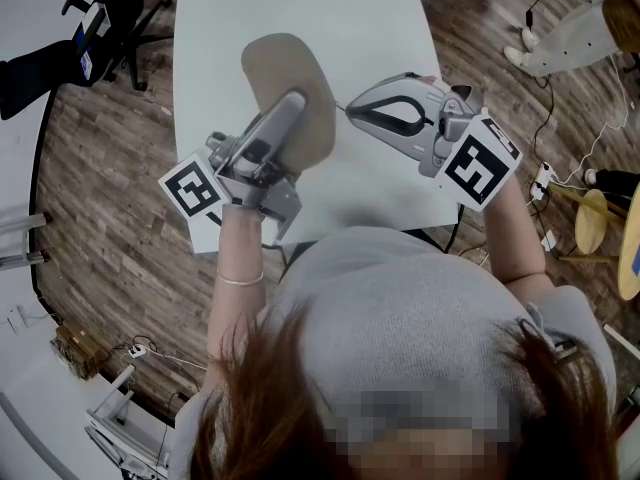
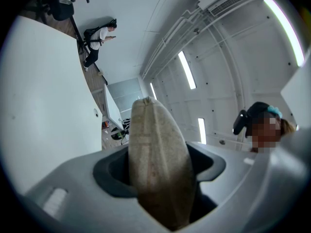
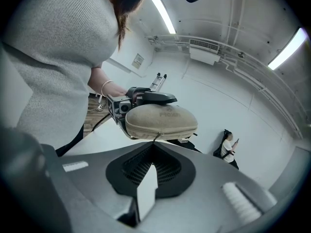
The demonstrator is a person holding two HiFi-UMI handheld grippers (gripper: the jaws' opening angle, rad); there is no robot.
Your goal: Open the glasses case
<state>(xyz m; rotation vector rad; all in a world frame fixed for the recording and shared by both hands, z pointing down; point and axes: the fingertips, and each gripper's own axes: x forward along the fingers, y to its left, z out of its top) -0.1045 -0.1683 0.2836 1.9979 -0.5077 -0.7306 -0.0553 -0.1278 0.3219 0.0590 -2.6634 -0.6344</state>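
My left gripper has the case clamped across its thickness, jaws about half spread, one pad on each broad face. The case is held up off the table, over its middle, narrow end pointing away from me and seam edge turned to my right.

My right gripper is closed right down. Its tips sit at that seam, and the small pull runs straight into them, so I judge I have the pull pinched, though it is too small to be sure how deep the bite is.

The step in hand is drawing the zip round. To do it well:
- I draw the pull along the line of the seam, not away from the case. A tug outward would most likely slip the thin tab out of the tips.
- I follow the curve at the rounded end by swinging my right wrist, so the pull lies flat to the track.
- The left hold must be firm enough to take the drag. It also has to stay on the faces and clear of the seam, or the pads will block the slider's path.
- If the tab slides out, I stop and re-pinch it nearer the slider.
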